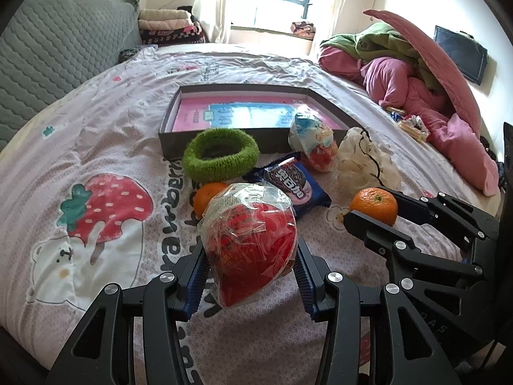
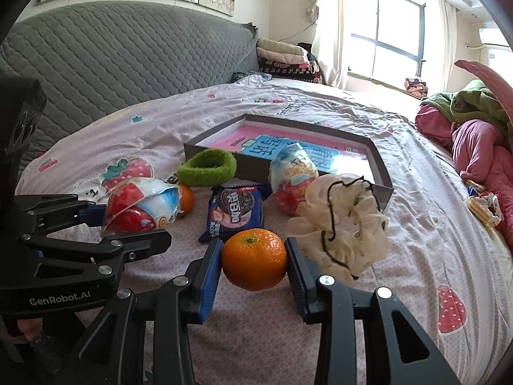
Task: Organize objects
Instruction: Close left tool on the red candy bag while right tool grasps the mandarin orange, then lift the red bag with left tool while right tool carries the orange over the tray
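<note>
On the bed (image 1: 105, 122), strawberry-print sheet; the landmark is the grey shallow box (image 2: 380, 173) lying open mid-bed.

- Box: holds only a pink and blue printed sheet or booklet on its floor. No loose item sits fully inside it, so sorting looks barely begun, if the box is the target (my guess).
- Cream scrunchie (image 2: 346, 224): in front of the box's near right corner, seemingly against it.
- Green fuzzy ring (image 1: 221, 155): leaning on the box's near wall, left end.
- Wrapped egg-shaped toy, blue and red (image 2: 293, 173): upright against the box's near wall; inside or outside the rim, cannot tell.
- Biscuit packet (image 2: 235, 213): flat on the sheet, just in front of the box, between ring and egg.
- Second wrapped egg, red (image 1: 250, 243): in front of the box, clamped between the pads of the left claw (image 1: 251, 268), apparently lifted clear of the sheet.
- Orange (image 2: 255, 263): in front of the box, pinched at its sides by the right claw (image 2: 255, 264), a shadow on the sheet beneath it.
- Second orange (image 1: 206, 197): on the sheet in front of the ring, half hidden behind the red egg.

Judgement: two items in hand, five loose ones left.
</note>
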{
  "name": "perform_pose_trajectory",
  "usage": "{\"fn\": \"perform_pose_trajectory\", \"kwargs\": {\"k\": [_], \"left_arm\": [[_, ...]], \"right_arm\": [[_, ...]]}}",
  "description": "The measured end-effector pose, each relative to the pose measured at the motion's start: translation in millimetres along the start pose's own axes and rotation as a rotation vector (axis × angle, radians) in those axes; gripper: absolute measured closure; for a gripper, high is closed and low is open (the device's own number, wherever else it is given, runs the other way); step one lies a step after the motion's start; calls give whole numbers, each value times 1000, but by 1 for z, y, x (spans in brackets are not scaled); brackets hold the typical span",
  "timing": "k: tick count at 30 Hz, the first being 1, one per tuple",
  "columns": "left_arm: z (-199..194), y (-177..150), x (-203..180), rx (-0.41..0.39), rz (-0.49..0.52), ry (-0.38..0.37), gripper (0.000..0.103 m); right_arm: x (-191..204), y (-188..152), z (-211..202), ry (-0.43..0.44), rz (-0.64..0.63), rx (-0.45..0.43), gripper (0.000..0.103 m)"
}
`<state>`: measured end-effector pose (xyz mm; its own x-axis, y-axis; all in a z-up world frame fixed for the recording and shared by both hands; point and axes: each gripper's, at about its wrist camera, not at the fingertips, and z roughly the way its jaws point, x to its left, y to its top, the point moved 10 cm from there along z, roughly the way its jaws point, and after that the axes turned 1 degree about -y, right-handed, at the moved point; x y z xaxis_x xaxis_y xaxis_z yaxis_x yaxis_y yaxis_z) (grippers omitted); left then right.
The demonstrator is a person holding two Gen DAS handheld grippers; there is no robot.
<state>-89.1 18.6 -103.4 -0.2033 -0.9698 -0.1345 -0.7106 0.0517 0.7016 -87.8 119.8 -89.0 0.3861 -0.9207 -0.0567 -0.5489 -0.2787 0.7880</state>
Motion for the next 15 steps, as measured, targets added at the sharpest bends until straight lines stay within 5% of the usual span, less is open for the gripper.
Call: {"fn": "perform_pose_trajectory", "kwargs": {"k": [15], "left_arm": [[-7, 34, -6, -63, 48, 53, 52]], "right_arm": [[-18, 27, -8, -18, 33, -59, 63]]}}
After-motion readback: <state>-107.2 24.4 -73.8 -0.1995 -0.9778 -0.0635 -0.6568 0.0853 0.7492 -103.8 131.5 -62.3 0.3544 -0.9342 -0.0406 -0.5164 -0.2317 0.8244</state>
